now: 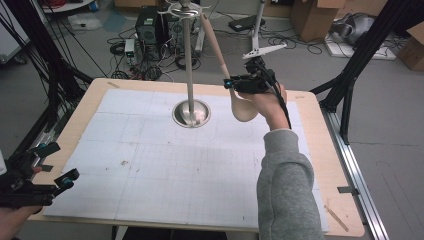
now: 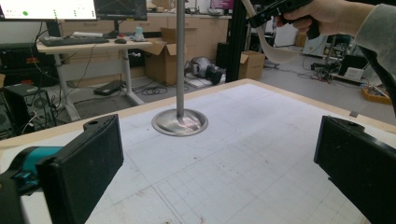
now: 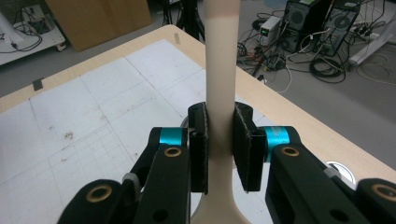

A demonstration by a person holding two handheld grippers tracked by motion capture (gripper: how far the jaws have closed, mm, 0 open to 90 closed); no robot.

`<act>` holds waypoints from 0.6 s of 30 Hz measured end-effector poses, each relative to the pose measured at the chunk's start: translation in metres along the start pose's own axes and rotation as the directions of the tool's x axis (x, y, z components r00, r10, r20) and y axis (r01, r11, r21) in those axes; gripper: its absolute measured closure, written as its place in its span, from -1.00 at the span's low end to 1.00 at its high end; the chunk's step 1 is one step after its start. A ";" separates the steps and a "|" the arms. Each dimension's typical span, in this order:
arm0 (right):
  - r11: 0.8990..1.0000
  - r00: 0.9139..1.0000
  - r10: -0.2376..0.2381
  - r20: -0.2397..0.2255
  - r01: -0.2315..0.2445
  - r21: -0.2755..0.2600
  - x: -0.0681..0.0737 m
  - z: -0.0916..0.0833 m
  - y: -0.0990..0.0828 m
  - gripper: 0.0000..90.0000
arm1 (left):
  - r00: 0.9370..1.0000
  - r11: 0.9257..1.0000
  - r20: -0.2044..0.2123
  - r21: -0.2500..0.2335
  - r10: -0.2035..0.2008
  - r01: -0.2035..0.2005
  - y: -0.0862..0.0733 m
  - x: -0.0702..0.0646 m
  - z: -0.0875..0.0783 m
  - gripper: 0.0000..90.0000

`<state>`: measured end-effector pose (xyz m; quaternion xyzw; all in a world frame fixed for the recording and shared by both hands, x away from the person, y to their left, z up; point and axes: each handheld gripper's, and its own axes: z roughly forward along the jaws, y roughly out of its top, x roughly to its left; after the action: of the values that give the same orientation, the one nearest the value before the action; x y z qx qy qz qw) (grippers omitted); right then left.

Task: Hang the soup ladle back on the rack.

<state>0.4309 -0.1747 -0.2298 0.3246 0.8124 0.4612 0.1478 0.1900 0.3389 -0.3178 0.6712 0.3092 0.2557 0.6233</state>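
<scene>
Bench (image 1: pixel 100 95) with white gridded sheet spans the middle of the high view. Lower left of the frame: left hand-held gripper (image 1: pixel 56 165) sits at the bench edge, jaws spread wide, nothing between them; in the left gripper view its two black pads stand at the far left and far right bottom corners with bare sheet between. Centre, slightly up: metal stand (image 1: pixel 191 113), round base on the sheet, thin pole rising upright to the top of the frame. Just right of the stand: beige ladle (image 1: pixel 244 107), bowl hanging low above the sheet, handle slanting up and left toward the pole top. Right hand-held gripper (image 1: pixel 231 83) is clamped narrow on the ladle handle just above the bowl; right gripper view shows both pads pressed on the handle's two sides, handle running straight up the frame centre. Grey sleeve (image 1: pixel 287 190) comes up from the bottom right. Ladle bowl is clear of the stand base, near it.
</scene>
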 end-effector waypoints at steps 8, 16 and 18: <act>1.000 1.000 0.031 0.000 -0.031 0.004 0.005 0.019 -0.001 0.72 | 1.000 1.000 -0.003 -0.001 -0.007 0.007 -0.001 0.001 -0.001 -0.96; 0.998 0.998 0.055 0.004 -0.055 0.004 0.009 0.038 -0.001 0.72 | 1.000 1.000 -0.001 -0.010 -0.009 0.009 0.000 0.002 -0.003 -0.96; 0.998 0.998 0.060 0.009 -0.060 0.006 0.009 0.041 -0.001 0.72 | 1.000 1.000 -0.003 -0.012 -0.010 0.010 0.000 0.002 -0.004 -0.96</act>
<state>0.4458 -0.1420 -0.2515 0.3516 0.8031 0.4614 0.1364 0.1885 0.3429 -0.3174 0.6657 0.3119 0.2554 0.6280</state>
